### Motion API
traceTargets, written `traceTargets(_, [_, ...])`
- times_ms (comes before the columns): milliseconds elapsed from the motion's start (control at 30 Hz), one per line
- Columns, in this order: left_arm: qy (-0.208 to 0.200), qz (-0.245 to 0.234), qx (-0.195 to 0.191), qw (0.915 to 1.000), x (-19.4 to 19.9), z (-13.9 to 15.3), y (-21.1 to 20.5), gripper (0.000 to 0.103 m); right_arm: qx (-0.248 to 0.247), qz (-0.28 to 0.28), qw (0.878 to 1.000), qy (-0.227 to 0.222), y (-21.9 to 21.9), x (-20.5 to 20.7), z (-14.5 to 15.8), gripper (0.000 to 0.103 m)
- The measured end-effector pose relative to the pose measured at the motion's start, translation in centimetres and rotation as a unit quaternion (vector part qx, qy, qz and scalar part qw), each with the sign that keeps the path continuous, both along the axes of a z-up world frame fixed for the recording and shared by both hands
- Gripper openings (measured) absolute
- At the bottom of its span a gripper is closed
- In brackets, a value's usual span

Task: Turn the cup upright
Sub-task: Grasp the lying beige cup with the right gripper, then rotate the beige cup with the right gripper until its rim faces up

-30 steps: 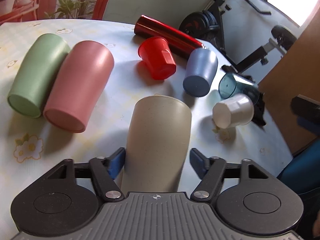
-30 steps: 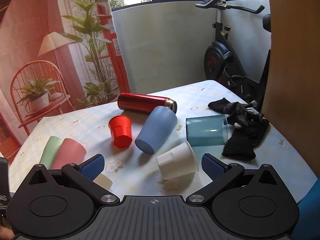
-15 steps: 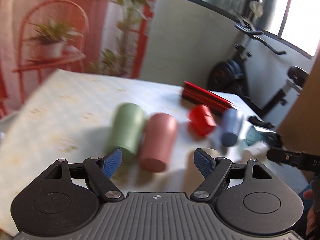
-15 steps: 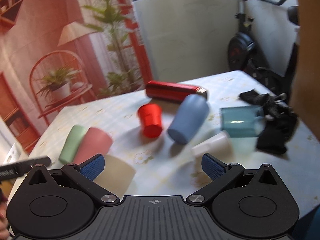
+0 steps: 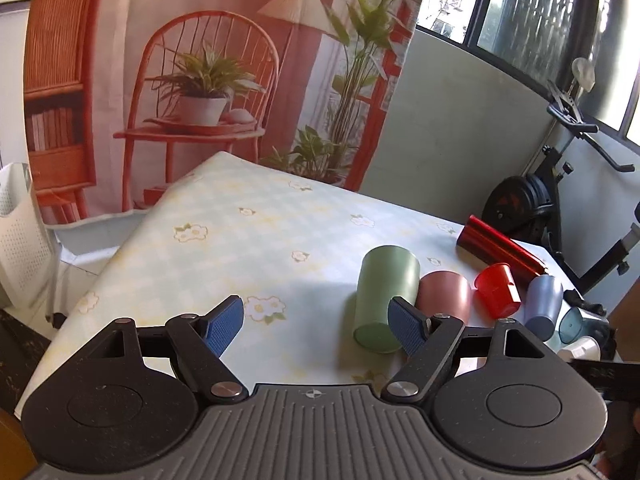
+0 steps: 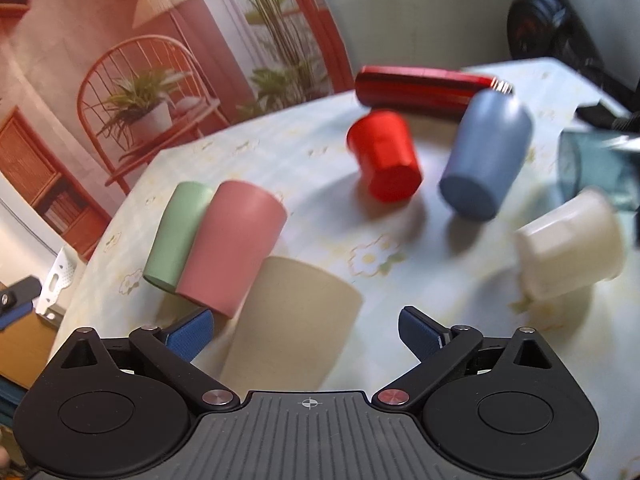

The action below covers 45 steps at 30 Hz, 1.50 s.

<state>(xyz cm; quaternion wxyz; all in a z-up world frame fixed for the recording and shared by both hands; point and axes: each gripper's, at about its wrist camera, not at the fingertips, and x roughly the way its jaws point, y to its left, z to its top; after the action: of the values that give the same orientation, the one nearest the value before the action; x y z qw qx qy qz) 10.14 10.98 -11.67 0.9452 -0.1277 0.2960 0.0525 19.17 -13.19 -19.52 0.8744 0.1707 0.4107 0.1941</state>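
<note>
A beige cup (image 6: 288, 320) lies on its side on the floral tablecloth, between the open fingers of my right gripper (image 6: 304, 330), which hovers just above and behind it. A pink cup (image 6: 232, 244) and a green cup (image 6: 176, 236) lie side by side to its left. My left gripper (image 5: 318, 328) is open and empty, pulled back over the table's left part; the green cup (image 5: 384, 300) and pink cup (image 5: 444, 296) show past its right finger. The beige cup is hidden in the left wrist view.
A red cup (image 6: 384, 160), a blue cup (image 6: 484, 156), a white cup (image 6: 572, 244), a teal glass (image 6: 596, 168) and a red flask (image 6: 424, 88) lie on the table's far and right part. An exercise bike (image 5: 560, 184) stands behind the table.
My left gripper has let go of the beige cup and drawn back to the left. My right gripper has moved down and left so that its open fingers straddle the beige cup.
</note>
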Motion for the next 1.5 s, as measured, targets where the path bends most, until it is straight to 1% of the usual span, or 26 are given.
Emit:
traceTargets(33, [0.001, -0.002, 0.000, 1.0000, 0.1, -0.2, 0.0, 0.081, 0.000, 0.000, 1.000, 0.009, 0.2, 0.4, -0.2, 0.088])
traceTargets(133, [0.005, -0.011, -0.010, 0.9999, -0.1, -0.9, 0.1, 0.081, 0.001, -0.006, 0.999, 0.035, 0.7, 1.3, -0.8, 0.088])
traceTargets(200, [0.006, -0.017, -0.020, 0.9996, 0.0, -1.3, 0.0, 0.081, 0.003, -0.009, 0.999, 0.049, 0.8, 1.8, -1.1, 0.085])
traceTargets(267, [0.006, -0.024, -0.022, 0.9995, -0.5, -1.8, -0.1, 0.081, 0.007, -0.013, 0.998, 0.059, 0.9, 2.1, -1.3, 0.079])
traceTargets(433, [0.008, -0.029, -0.018, 0.9994, -0.5, -2.3, 0.0, 0.081, 0.028, -0.014, 0.997, 0.074, 0.7, 2.2, -1.7, 0.070])
traceTargets(567, [0.007, -0.020, -0.028, 0.9994, -0.7, -2.3, 0.5, 0.081, 0.024, -0.015, 0.997, 0.067, 0.8, 1.9, -1.7, 0.069])
traceTargets(733, [0.006, -0.017, -0.032, 0.9993, -0.9, -2.2, 0.3, 0.081, 0.028, -0.013, 0.998, 0.047, 0.6, 0.7, -1.4, 0.069])
traceTargets(900, [0.004, -0.022, -0.032, 0.9992, -1.0, -2.0, -0.2, 0.081, 0.019, -0.012, 1.000, 0.007, 0.5, -1.5, -0.5, 0.069])
traceTargets(1067, [-0.003, -0.028, -0.034, 0.9990, -1.3, -1.8, -0.7, 0.081, -0.020, 0.003, 0.999, -0.048, 1.1, -3.6, 0.7, 0.068])
traceTargets(1233, [-0.002, -0.030, -0.035, 0.9989, -1.5, -1.8, -0.9, 0.081, -0.047, 0.012, 0.995, -0.088, 1.9, -4.6, 1.9, 0.067])
traceTargets(1367, [-0.005, -0.029, -0.035, 0.9989, -1.6, -1.7, -0.8, 0.081, -0.074, 0.006, 0.991, -0.114, 2.1, -5.2, 2.4, 0.066])
traceTargets(1500, [-0.006, -0.027, -0.036, 0.9990, -1.6, -1.8, -0.8, 0.081, -0.113, -0.008, 0.983, -0.145, 1.8, -5.8, 2.8, 0.066])
